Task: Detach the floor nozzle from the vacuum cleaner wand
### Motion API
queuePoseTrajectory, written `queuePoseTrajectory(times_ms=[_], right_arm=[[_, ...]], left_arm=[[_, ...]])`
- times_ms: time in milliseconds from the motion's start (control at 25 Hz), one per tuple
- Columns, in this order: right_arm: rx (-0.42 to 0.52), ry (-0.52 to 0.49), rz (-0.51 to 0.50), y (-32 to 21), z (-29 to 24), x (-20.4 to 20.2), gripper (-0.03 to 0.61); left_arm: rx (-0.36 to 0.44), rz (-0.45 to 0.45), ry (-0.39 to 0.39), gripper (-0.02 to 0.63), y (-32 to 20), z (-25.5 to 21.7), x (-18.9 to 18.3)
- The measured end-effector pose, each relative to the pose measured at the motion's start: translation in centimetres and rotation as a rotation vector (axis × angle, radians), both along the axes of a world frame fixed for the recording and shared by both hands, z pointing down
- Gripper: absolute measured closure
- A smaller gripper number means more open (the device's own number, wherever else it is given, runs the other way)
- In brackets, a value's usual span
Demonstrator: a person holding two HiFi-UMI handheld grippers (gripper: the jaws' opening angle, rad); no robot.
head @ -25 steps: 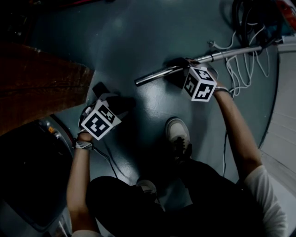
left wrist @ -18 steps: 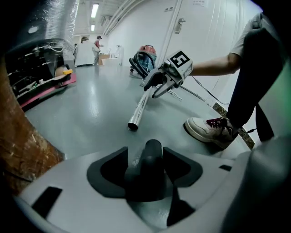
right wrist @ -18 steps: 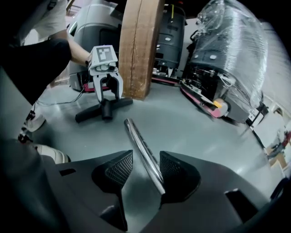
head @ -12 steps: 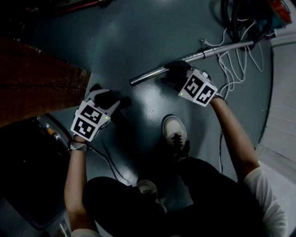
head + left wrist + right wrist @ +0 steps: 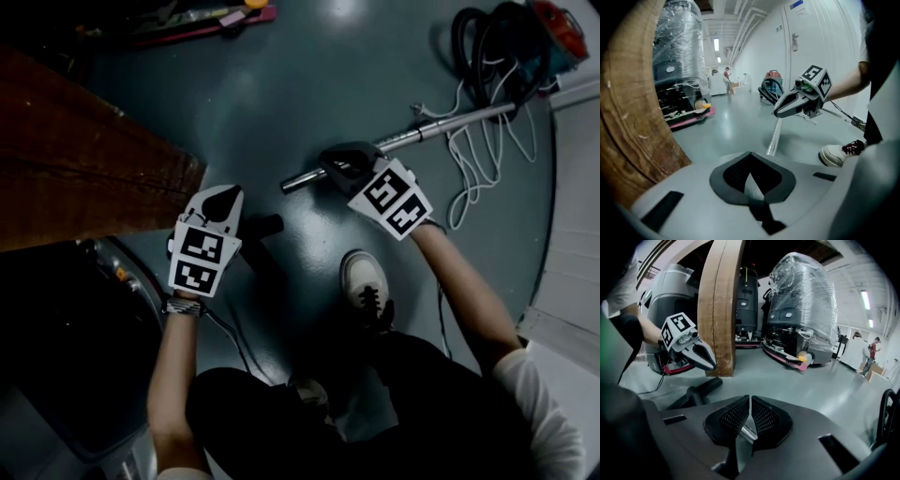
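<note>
left claw (image 5: 225, 195): clenched, pads together, nothing between them; held above the floor (image 5: 281, 84), clear of the nozzle.
right claw (image 5: 336, 165): jaws have just been closing; pads now all but meet, nothing between them. Hangs over the near part of the wand without gripping it.
nozzle (image 5: 261, 226): black, lying on the floor just right of the left claw. Apart from the wand, not joined to it.
wand (image 5: 441, 122): chrome tube on the floor. Its free end lies near the nozzle; the other end runs up and right toward the vacuum.
vacuum (image 5: 525, 42): dark canister with a red top and coiled hose, at the far right, well apart from both claws.
cord (image 5: 469, 155): white, in loose loops on the floor, crossing the far part of the wand.
panel (image 5: 94, 169): brown wooden slab just left of the left claw; it closes off that side.
shoe (image 5: 367, 286): white, laced, planted near the nozzle and the wand's free end, between the two arms.
grey machine (image 5: 66, 375): low on the left, beside the person's left arm.
wrapped machine (image 5: 801, 301): film-covered, beyond the panel, well apart from the work.
cart (image 5: 211, 17): low, pink-edged, at the far edge of the floor.
people (image 5: 872, 352): two small figures far down the hall.
</note>
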State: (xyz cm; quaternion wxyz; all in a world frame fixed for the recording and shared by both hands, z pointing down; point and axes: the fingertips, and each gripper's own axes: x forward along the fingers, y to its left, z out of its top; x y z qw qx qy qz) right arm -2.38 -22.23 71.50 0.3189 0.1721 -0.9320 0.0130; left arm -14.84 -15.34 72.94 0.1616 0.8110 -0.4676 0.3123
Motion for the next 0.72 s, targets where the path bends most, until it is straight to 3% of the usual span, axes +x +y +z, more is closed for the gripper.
queuePoseTrajectory(times_ms=[280,480,720], right_arm=[[0.053,-0.139,0.057,-1.2,-5.5,-1.2,0.541],[0.107,-0.236,0.071,-1.7,-9.3,-1.5,0.545],[0.213,-0.329,0.071,-2.2,-15.4,-1.9,0.549]], left_arm=[[0.209,-0.149,0.051,0.612,-2.3,-5.8,-2.0],[0.331,-0.156,0.082,0.612,-2.9,-10.3,-2.4],[0.429,-0.171,0.021,0.612,-3.7,-15.0,-2.2]])
